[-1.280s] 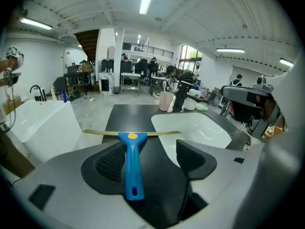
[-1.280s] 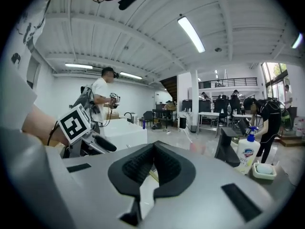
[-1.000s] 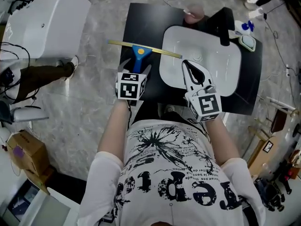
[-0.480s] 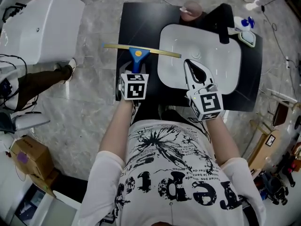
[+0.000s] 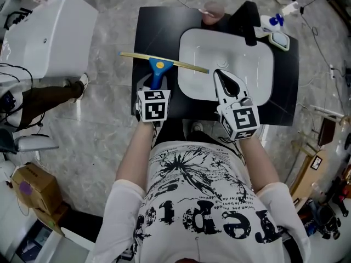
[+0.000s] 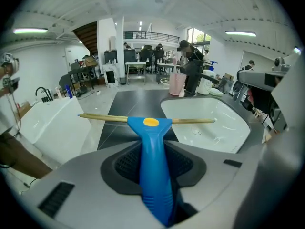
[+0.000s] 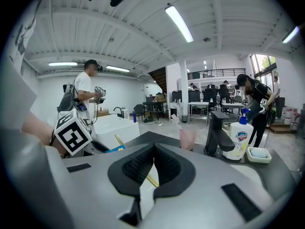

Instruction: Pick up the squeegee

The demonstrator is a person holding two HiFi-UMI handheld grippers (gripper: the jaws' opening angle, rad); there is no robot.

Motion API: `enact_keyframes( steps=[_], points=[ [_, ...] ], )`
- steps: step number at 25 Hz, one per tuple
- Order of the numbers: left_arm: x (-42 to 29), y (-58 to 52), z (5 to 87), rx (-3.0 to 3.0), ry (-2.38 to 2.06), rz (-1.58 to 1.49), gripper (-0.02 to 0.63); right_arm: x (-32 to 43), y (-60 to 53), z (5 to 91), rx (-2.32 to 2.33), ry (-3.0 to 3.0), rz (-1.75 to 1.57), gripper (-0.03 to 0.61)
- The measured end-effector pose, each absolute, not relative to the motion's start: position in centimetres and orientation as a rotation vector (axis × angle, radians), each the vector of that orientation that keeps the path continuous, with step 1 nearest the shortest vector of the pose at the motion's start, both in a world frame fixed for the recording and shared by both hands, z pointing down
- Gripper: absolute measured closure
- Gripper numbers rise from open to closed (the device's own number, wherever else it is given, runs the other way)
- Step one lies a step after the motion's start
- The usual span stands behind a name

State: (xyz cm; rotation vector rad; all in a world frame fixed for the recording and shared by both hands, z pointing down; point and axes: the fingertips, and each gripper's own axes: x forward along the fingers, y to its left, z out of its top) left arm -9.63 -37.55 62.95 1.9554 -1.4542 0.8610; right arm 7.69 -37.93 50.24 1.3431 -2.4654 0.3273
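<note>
The squeegee has a blue handle and a long yellow blade. It lies across the black countertop, its right tip reaching the sink's edge. My left gripper has the handle between its jaws, which are closing, and both pads touch the handle's sides. My right gripper hovers over the white sink's near left part with nothing in it, its jaws shut tip to tip. In the right gripper view the yellow blade shows beyond the jaws at left.
A white sink basin fills the counter's right half, with a black faucet, a soap bottle, a soap dish and a pink cup behind it. A white tub stands at the left on the marble floor.
The left gripper's jaws have narrowed from wide apart onto the blue handle. The right gripper has stayed over the sink much as before.
</note>
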Motion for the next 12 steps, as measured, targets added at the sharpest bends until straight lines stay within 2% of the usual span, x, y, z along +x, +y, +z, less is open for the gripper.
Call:
enact_keyframes(
  steps=[12],
  points=[
    [-8.3,-37.2,48.0,2.208,-1.668,0.594,0.474,10.6,-34.2,43.0,1.377,-2.551,0.208,0.563]
  ],
)
